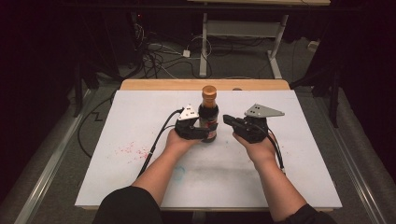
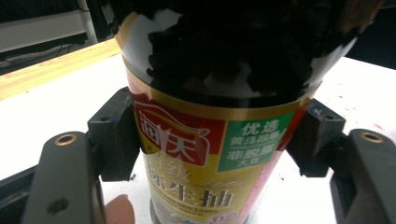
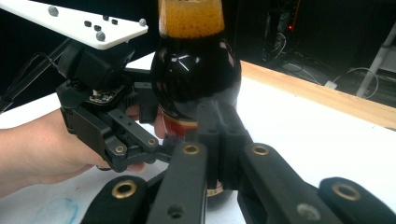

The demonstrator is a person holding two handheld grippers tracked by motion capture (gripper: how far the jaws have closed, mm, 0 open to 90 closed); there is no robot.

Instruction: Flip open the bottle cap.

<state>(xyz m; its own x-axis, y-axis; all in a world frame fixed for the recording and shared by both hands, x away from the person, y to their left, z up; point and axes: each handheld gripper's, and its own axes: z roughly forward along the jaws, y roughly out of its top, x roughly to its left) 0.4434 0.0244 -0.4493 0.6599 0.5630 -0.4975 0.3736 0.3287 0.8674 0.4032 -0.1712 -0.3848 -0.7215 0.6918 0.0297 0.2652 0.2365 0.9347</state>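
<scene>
- Sauce bottle [image 1: 208, 113] stands upright mid-desk, toward the far edge of the white desk [image 1: 140, 186].
- Left gripper [image 1: 201, 130] clamped on the bottle's labelled lower body, pads pressing both sides; likely steadying it so the cap can be worked.
- Right gripper [image 1: 227, 119] jaws fully closed, holding nothing, tips just right of the bottle.
- Open room all around: near, left and right of the bottle bare; far wooden edge [image 1: 154, 84] close behind.

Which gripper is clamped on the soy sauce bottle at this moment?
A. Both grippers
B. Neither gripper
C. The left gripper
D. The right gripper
C: the left gripper has its fingers pressed on both sides of the soy sauce bottle, while the right gripper sits shut beside it.
</scene>
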